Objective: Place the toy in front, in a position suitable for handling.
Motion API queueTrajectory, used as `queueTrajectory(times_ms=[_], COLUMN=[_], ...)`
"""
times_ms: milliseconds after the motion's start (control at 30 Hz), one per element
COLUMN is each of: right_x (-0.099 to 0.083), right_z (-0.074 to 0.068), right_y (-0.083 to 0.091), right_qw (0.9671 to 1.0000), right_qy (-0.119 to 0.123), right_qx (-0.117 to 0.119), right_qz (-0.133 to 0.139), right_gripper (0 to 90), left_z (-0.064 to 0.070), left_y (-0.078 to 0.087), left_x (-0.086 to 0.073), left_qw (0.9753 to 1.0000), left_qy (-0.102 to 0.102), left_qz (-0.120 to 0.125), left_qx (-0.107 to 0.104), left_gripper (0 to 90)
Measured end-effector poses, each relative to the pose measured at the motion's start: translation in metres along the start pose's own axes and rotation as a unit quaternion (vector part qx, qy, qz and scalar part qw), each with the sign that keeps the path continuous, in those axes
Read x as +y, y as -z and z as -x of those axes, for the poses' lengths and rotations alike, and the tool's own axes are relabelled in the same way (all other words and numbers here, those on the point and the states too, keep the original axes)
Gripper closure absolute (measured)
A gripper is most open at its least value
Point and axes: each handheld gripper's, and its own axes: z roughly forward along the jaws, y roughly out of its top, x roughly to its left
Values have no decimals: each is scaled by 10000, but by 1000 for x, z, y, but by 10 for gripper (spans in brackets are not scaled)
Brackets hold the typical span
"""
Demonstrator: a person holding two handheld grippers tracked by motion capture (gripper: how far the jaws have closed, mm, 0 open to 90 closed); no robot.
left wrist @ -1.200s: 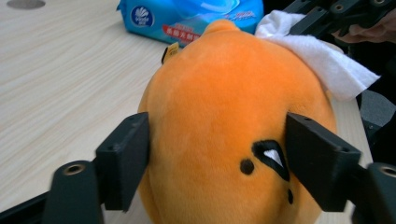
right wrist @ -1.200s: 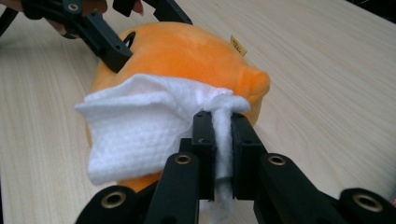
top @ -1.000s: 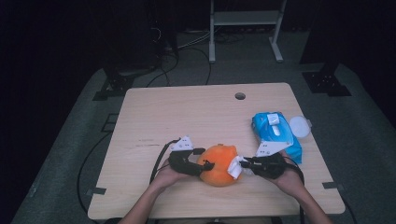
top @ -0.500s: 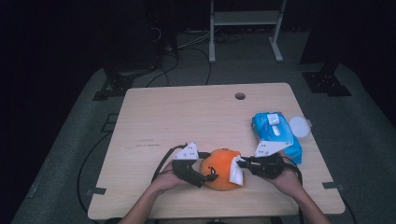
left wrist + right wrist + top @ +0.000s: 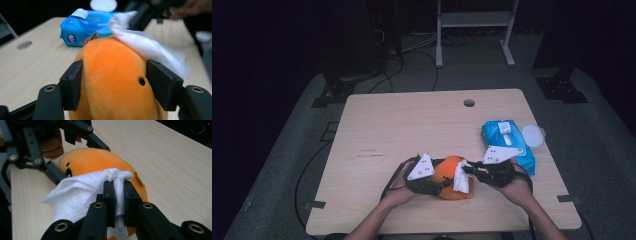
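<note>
1. My left gripper [image 5: 113,87] clamps the orange plush toy [image 5: 112,82] from both sides, one jaw pressed into each flank, so the toy sits pinned on the table [image 5: 412,125] near my edge, between my two hands.
2. My right gripper [image 5: 119,195] is closed narrow on a white wipe [image 5: 82,192]; a fold of it is pinched between the jaws and the loose rest drapes over the top of the toy.
3. In the high view the toy [image 5: 449,175] lies between the left gripper [image 5: 443,184] and the right gripper [image 5: 468,170], with the wipe [image 5: 462,181] lying against its right side.
4. The step in hand, as I judge it, is wiping the toy clean: one hand steadies it while the other rubs the cloth across the fur.
5. The blue pack of wipes [image 5: 508,142] lies to my right with its flap open, and a round white lid [image 5: 532,135] sits just beside it at the far end.
6. The next move calls for dragging the wipe across the top and down the side with light pressure, keeping the pinch firm so the cloth does not slip out.
7. The left hold must stay steady; the plush is soft and could roll or squash if I press down too hard.
8. The small dark dot [image 5: 141,81] near my left jaw looks like an eye; I would wipe around it gently.
</note>
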Motion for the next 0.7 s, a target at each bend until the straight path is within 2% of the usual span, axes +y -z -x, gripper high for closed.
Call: queueTrajectory(times_ms=[33, 133, 167, 200, 233, 267, 300, 333, 400, 467, 500, 567, 700], right_x=[0, -8, -9, -11, -13, -13, -11, -9, -2, 3, 5, 6, -2], right_z=[0, -1, -1, -2, -3, -4, -6, -8, -16, -21, -21, -19, -7], right_y=[-1, -6, -7, -7, -7, -7, -6, -7, -10, -13, -13, -11, -3], right_qw=[10000, 9996, 9994, 9993, 9992, 9993, 9993, 9994, 9991, 9990, 9990, 9992, 9997], right_qy=[58, 118, 145, 129, 120, 112, 104, 82, 215, 336, 342, 339, 212], right_qx=[-27, 33, 34, 39, 81, 118, 178, 216, 269, 241, 234, 191, -54], right_qz=[-59, -259, -303, -350, -364, -345, -305, -262, -237, -191, -162, -91, -131], right_gripper=[820, 821, 821, 821, 822, 821, 821, 821, 820, 819, 819, 820, 820], left_z=[-1, -13, -18, -24, -27, -31, -30, -27, -19, -12, -10, -8, -8], left_y=[0, 3, 5, 5, 4, 2, 0, -1, -1, 0, 1, 2, 5], left_x=[-2, -7, -8, -10, -11, -14, -16, -16, -12, -8, -7, -8, -11], left_qw=[10000, 9979, 9959, 9915, 9878, 9838, 9825, 9854, 9919, 9959, 9968, 9974, 9974], left_qy=[51, 607, 868, 1254, 1496, 1707, 1777, 1624, 1174, 772, 645, 523, 458], left_qz=[-35, -34, -12, -35, -70, -142, -189, -187, -192, -275, -281, -279, -251], left_qx=[-42, -229, -263, -342, -427, -531, -533, -487, -454, -373, -378, -416, -505], left_gripper=[300, 182, 154, 119, 107, 115, 154, 198, 271, 299, 310, 319, 315])
